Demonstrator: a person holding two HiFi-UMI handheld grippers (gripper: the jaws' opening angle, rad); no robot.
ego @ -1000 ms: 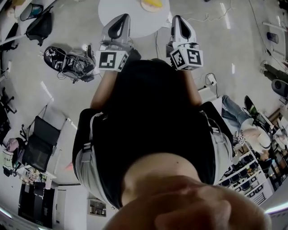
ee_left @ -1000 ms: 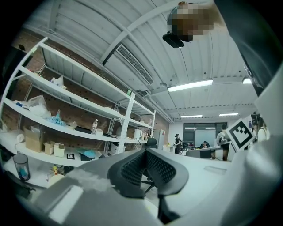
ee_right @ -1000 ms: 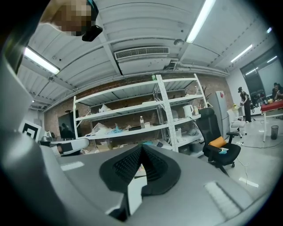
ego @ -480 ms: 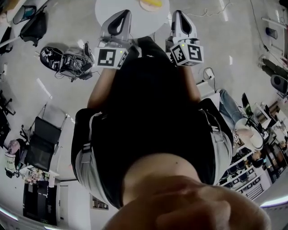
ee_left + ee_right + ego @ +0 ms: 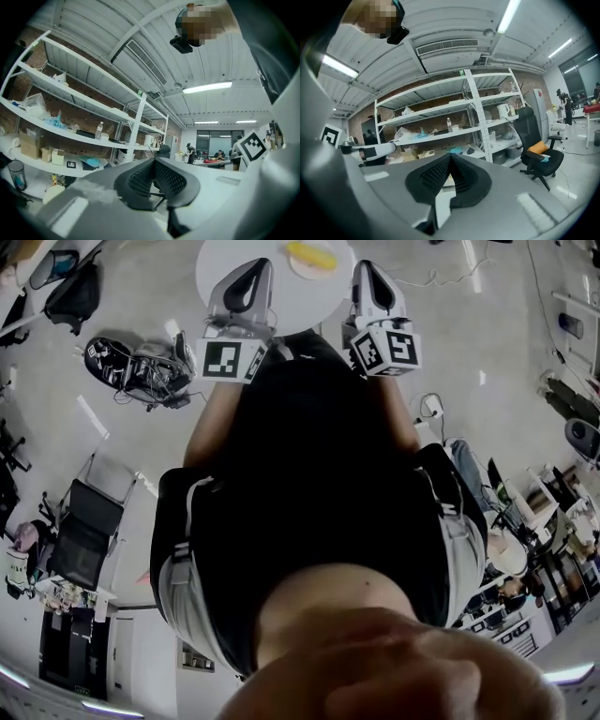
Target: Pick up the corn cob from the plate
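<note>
In the head view a yellow corn cob (image 5: pixel 312 254) lies on a pale plate (image 5: pixel 324 273) on a round white table (image 5: pixel 281 306) at the top edge. My left gripper (image 5: pixel 254 268) reaches over the table's near edge, to the left of the plate. To the plate's right, my right gripper (image 5: pixel 367 268) is held at the same height. Both are held level and apart from the cob. In the left gripper view the left gripper's (image 5: pixel 154 161) dark pads meet with nothing between them. The right gripper's (image 5: pixel 450 157) pads also meet on nothing. Neither gripper view shows the cob.
Bags and cables (image 5: pixel 141 367) lie on the floor left of the table, and an office chair (image 5: pixel 89 531) stands further left. White shelving (image 5: pixel 70 117) with boxes and bottles fills the left gripper view. More shelves (image 5: pixel 440 112) and a black chair (image 5: pixel 539 150) show in the right gripper view.
Both grippers have moved forward toward the round table. The plate and cob, cut off by the top edge before, now show whole between the two grippers.
</note>
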